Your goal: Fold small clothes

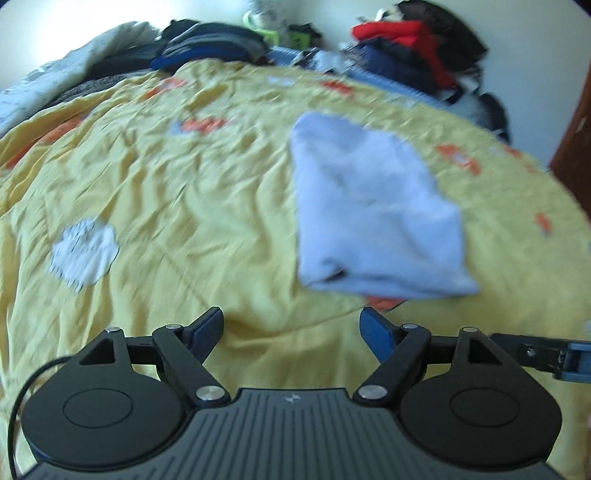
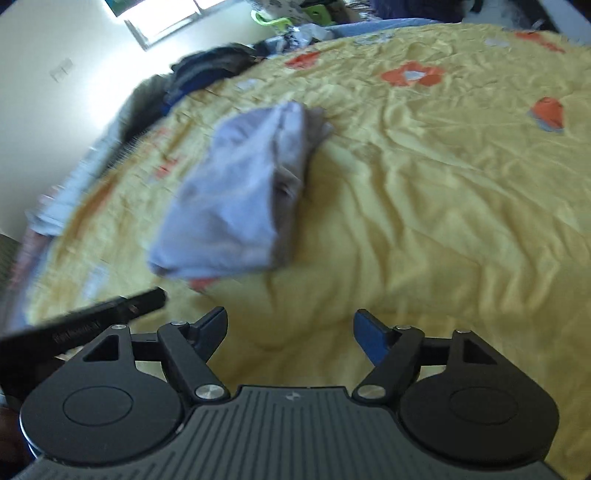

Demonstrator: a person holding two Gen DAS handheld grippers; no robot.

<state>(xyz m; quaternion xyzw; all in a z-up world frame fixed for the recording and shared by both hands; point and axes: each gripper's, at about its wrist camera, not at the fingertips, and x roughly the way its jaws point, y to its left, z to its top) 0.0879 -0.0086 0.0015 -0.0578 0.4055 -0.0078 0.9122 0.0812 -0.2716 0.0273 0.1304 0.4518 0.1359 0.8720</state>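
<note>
Folded pale blue garment (image 1: 373, 210) lies right of centre in the left wrist view, flat on the yellow bedspread (image 1: 177, 192), above and a little to the right of the left hand-held gripper (image 1: 291, 328), clear of its fingertips. That hand-held gripper's jaws are spread wide with only bedspread between them. At the lower right edge of this frame one finger of the right hand-held gripper (image 1: 546, 354) pokes in. The bedspread is wrinkled, printed with orange flowers and a white flower patch (image 1: 85, 254) at the left. Along the top of the frame lies a heap of dark clothes (image 1: 210, 44), and at the upper right a red garment (image 1: 399, 40) against a pale wall; the picture is motion-blurred. In the right wrist view the same garment (image 2: 236, 199) sits left of centre, above and to the left of the right hand-held gripper (image 2: 290, 328), apart from it; its jaws also stand spread with nothing between them. A dark finger of the left hand-held gripper (image 2: 110, 314) enters from the lower left. An orange flower (image 2: 410, 75) shows at the upper right, and a bright window (image 2: 166, 14) at the upper left.
</note>
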